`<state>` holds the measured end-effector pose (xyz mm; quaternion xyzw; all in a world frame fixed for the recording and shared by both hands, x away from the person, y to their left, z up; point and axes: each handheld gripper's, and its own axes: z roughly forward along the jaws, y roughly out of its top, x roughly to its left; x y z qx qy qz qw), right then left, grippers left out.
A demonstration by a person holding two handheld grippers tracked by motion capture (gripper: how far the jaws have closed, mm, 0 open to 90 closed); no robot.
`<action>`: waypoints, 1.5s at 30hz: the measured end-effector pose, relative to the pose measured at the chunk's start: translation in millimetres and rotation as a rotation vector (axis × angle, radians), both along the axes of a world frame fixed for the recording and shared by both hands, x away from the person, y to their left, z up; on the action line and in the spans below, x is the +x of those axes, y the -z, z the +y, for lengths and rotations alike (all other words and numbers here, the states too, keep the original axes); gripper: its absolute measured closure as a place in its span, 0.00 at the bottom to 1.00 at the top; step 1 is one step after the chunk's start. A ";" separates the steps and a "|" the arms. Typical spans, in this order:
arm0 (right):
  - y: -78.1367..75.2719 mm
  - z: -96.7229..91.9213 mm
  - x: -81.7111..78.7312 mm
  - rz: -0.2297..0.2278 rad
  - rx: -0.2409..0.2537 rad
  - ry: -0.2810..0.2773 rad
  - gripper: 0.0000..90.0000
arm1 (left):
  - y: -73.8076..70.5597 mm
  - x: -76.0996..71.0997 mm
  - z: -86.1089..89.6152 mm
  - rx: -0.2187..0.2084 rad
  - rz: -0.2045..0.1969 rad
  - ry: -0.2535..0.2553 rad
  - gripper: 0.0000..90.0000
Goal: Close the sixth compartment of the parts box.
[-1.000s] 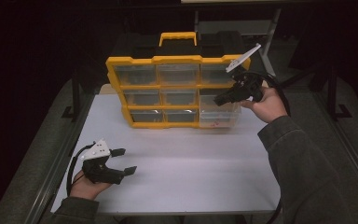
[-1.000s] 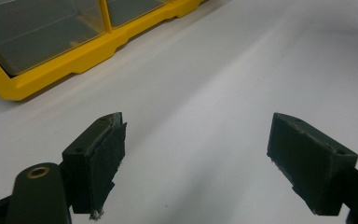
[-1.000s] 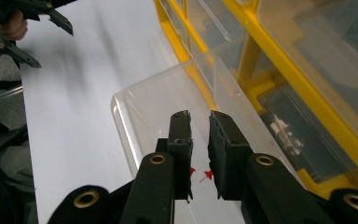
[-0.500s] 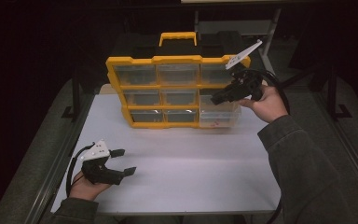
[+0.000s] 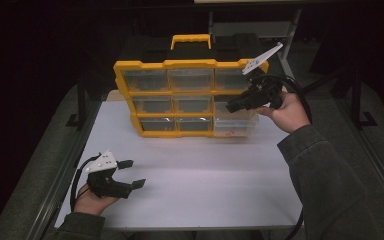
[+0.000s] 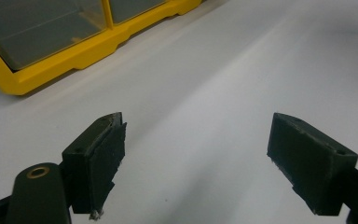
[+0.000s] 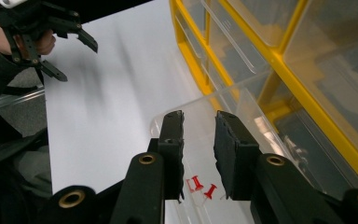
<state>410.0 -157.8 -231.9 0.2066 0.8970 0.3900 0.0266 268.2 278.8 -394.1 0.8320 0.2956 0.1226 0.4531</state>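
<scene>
Where organizer (image 5: 172, 97) stands upright facing the person, right claw (image 7: 199, 140) narrow, seemingly empty, left claw (image 6: 196, 163) wide.

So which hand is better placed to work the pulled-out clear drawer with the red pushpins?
Probably the right. The right claw hovers over the open drawer, pushpins just beneath. The left claw rests open near the table's front-left corner.

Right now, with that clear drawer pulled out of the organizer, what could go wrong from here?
1. The clear drawer sticks well out of the yellow organizer; pulled further, it could drop free and spill the red pushpins.
2. The right gripper has its jaws nearly closed above the drawer with nothing visibly between them, so a grab may miss or slip.
3. The left gripper is open and far from the organizer, leaving it unsteadied.
</scene>
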 end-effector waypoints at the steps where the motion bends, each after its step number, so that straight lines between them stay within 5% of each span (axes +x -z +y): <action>1: -1.3 1.7 -2.7 0.007 0.004 -0.005 0.80 | 0.2 -0.1 0.1 -0.001 0.002 -0.001 0.21; 18: -3.6 9.9 -23.5 0.001 0.030 -0.073 0.83 | 0.3 -4.1 1.9 -0.005 0.002 -0.014 0.20; 29: 12.5 9.9 -38.7 -0.004 0.006 -0.105 0.91 | 0.6 -6.2 1.0 -0.001 0.001 -0.020 0.20; 45: 37.4 -2.7 -44.6 0.019 -0.023 -0.070 0.97 | -1.2 -3.1 -3.3 -0.001 -0.001 -0.004 0.20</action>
